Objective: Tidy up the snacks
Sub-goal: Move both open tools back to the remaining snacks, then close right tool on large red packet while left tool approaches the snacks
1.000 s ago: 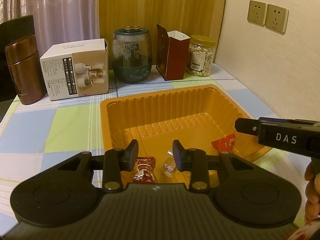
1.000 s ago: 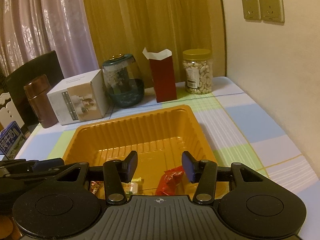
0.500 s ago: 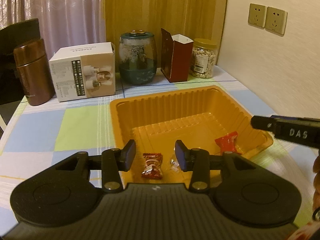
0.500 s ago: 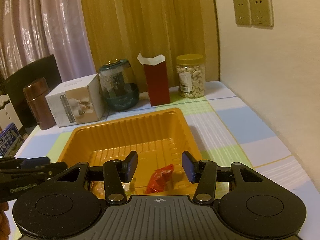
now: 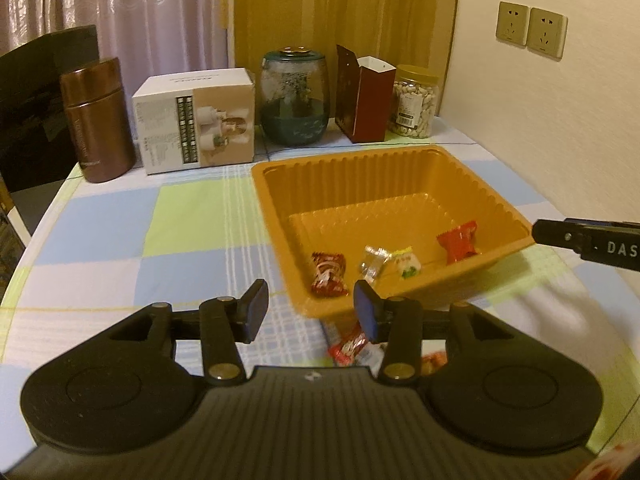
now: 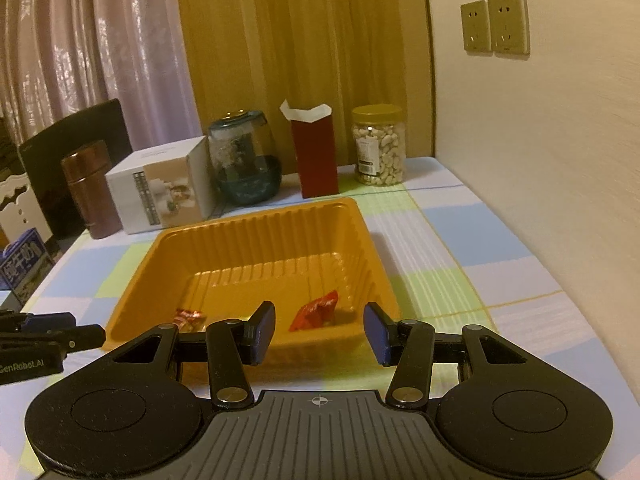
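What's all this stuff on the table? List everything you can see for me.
Tray: one, orange, ribbed, mid-table.
Wrapped candies in the tray: four; dark red, clear silver, yellow-white, bright red, along its near side.
Loose snack packets: red, number unclear, on the cloth before the tray.
Flask: one, brown, back left.
Carton: one, white, beside the flask.
Glass jar: one, teal-tinted, back centre.
Open box: one, dark red, beside that jar.
Nut jar: one, yellow lid, by the wall.
Wall sockets: two, beige.
Left tool: black, open, empty.
Right tool: black, open, empty.
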Demonstrator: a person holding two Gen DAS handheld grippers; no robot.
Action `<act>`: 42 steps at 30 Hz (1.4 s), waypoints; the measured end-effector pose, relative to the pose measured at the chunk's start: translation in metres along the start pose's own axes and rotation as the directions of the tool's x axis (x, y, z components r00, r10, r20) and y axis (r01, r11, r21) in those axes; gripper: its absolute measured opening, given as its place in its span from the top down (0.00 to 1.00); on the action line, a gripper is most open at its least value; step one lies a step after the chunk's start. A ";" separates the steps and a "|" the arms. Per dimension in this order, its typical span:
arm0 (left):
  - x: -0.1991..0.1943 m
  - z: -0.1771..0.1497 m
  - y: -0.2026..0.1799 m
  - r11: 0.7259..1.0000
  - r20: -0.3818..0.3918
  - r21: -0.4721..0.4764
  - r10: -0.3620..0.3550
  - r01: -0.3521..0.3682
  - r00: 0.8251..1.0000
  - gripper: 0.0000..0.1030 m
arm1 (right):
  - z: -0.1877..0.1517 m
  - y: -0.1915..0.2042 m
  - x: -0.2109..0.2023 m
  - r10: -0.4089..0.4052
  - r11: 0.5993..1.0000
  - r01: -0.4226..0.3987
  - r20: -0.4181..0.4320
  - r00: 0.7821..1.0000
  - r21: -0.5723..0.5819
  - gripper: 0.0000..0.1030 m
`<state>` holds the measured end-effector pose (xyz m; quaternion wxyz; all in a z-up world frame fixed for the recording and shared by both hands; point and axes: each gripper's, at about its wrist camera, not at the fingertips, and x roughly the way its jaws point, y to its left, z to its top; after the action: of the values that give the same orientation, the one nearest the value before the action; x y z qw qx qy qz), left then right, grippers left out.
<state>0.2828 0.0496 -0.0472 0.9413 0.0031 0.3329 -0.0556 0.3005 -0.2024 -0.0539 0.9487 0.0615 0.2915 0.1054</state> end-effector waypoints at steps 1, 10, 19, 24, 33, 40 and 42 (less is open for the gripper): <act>-0.003 -0.003 0.002 1.000 0.000 -0.001 0.002 -0.002 1.000 0.58 | -0.003 0.001 -0.003 0.003 1.000 -0.003 -0.003 1.000 -0.004 0.52; -0.027 -0.035 0.020 1.000 -0.029 0.001 0.012 -0.012 1.000 0.54 | -0.040 0.012 -0.027 0.034 0.999 -0.036 -0.068 0.997 -0.036 0.52; -0.035 -0.058 0.027 0.999 -0.055 0.033 -0.018 0.020 0.998 0.51 | -0.072 0.029 -0.030 0.080 0.991 -0.094 -0.142 0.987 -0.100 0.51; -0.031 -0.063 0.024 0.996 -0.074 0.071 -0.042 0.047 0.996 0.50 | -0.077 0.039 -0.027 0.104 0.986 -0.124 -0.160 0.982 -0.116 0.51; -0.019 -0.069 0.027 0.995 -0.131 0.081 -0.045 0.056 0.990 0.50 | -0.095 0.076 -0.019 0.243 0.891 -0.309 -0.225 0.943 -0.332 0.51; -0.015 -0.066 0.027 0.995 -0.141 0.075 -0.055 0.066 0.989 0.49 | -0.113 0.104 0.003 0.238 0.768 -0.353 -0.275 0.932 -0.534 0.51; -0.014 -0.066 0.027 0.995 -0.139 0.070 -0.057 0.067 0.989 0.49 | -0.116 0.106 0.007 0.225 0.753 -0.341 -0.266 0.937 -0.563 0.51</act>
<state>0.2330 0.0809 -0.0907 0.9133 0.0317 0.3944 -0.0968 0.2237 -0.0909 -0.1340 0.8609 -0.2090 0.3153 0.3403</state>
